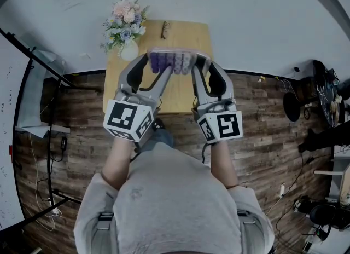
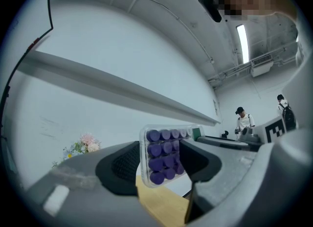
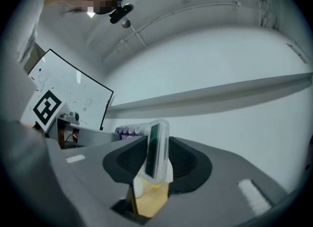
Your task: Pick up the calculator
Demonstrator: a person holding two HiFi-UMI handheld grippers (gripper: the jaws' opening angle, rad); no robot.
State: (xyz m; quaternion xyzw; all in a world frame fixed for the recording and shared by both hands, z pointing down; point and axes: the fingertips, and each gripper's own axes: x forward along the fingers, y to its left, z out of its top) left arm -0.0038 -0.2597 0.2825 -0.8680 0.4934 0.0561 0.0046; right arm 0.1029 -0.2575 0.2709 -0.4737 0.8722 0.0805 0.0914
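l gripper [image 2: 164, 158] pinches the calculator [image 1: 171, 61] at its purple-key end, r gripper [image 3: 156, 153] at the screen end. held up off the wood table [image 1: 183, 97], flowers [image 1: 124, 24] at back corner.

Wood table [image 1: 178, 91] on plank floor [image 1: 262, 138]: flower vase [image 1: 129, 50] at far-left cnr, glasses [image 1: 164, 28] nr far edge.

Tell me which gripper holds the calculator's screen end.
The right gripper: the green screen of the calculator sits between its jaws. The left gripper clamps the purple-key end.
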